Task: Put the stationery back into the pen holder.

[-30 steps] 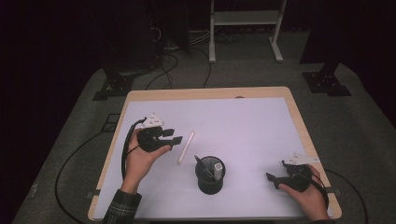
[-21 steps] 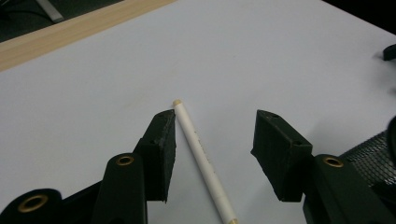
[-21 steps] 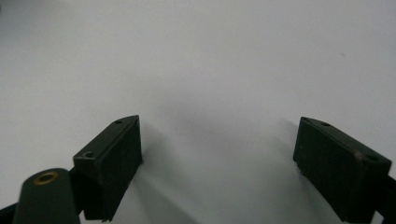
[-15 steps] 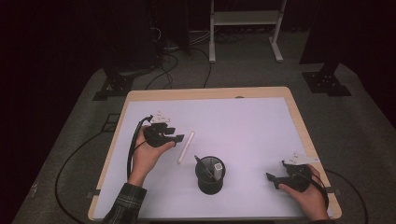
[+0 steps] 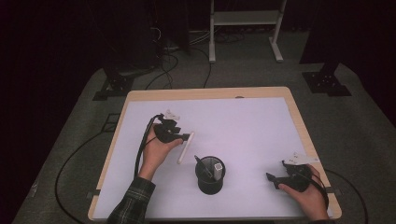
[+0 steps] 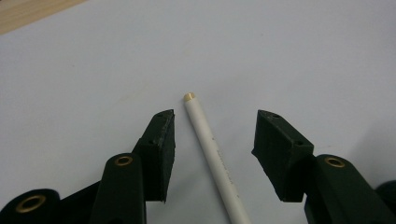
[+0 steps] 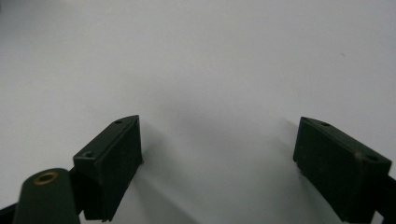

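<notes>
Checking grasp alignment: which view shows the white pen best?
The left gripper view: the white pen lies close up between the open left gripper. The high view shows it small beside the black cup.

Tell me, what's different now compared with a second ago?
The left claw has moved toward the white pen and lowered around it; its jaws stand open on either side, not yet gripping. The right claw, the black cup and the pen stayed put.

Dim room with grey carpeted floor (image 5: 70, 140); wooden-edged table (image 5: 205, 94) under white sheet; white metal stand (image 5: 245, 18) behind, black cables (image 5: 163, 60) trailing across carpet
</notes>
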Motion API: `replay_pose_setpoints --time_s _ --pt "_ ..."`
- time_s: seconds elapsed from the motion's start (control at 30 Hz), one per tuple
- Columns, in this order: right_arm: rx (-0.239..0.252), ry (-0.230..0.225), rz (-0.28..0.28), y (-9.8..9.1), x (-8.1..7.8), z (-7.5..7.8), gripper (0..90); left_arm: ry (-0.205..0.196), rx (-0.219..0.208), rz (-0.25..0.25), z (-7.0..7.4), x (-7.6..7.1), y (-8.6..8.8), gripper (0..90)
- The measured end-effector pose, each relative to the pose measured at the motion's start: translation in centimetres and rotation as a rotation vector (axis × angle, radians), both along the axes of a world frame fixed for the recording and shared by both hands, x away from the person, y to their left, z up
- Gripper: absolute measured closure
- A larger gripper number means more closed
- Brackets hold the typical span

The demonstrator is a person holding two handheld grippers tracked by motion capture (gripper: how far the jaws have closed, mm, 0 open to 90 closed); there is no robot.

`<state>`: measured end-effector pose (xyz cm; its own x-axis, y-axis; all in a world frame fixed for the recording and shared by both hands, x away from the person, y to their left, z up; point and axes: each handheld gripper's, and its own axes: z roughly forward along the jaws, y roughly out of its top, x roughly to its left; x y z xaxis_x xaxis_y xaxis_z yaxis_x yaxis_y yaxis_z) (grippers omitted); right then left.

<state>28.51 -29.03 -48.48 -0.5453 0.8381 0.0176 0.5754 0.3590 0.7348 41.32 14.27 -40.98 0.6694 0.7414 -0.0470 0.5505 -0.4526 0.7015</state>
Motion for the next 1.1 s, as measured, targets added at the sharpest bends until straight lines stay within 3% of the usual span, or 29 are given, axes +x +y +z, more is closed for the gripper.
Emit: replay_pose_setpoints --time_s 0.67,1.0,1.1 --pt "0.001 0.000 0.000 0.0 0.0 0.0 14.2 0.086 0.110 0.024 -2.8 3.5 -2.6 55.5" --pt "0.000 0.000 0.000 0.0 0.0 0.0 14.2 0.143 0.157 0.028 -4.0 4.5 -3.4 62.1" --pt "0.001 0.000 0.000 0.0 0.0 0.0 14.2 0.143 0.176 0.036 -4.0 4.6 -3.5 66.2"
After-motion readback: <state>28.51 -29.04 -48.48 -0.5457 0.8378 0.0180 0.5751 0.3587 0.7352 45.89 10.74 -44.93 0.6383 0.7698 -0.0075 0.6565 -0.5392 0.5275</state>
